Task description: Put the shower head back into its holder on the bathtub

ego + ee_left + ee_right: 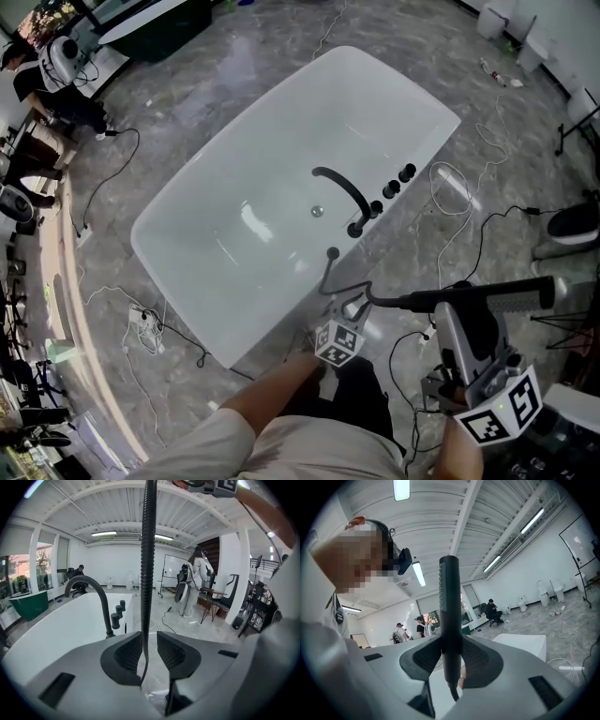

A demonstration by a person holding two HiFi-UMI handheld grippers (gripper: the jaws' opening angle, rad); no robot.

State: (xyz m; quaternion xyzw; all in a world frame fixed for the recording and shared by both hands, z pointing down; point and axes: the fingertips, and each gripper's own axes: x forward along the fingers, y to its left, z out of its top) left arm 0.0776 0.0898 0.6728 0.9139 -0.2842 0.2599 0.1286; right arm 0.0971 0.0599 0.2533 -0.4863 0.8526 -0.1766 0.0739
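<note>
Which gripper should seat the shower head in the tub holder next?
Right. The right tongs are shut on the shower head, so they steer it. The left tongs only straddle the hose loosely, with a gap at one side.

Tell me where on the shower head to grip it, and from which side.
Grip the shower head on its straight round body, near the end where the hose joins, from the side, pads across its length, as the right tool does. The slim, even cylinder seats squarely between them, and that end is likely left free for the holder.
</note>
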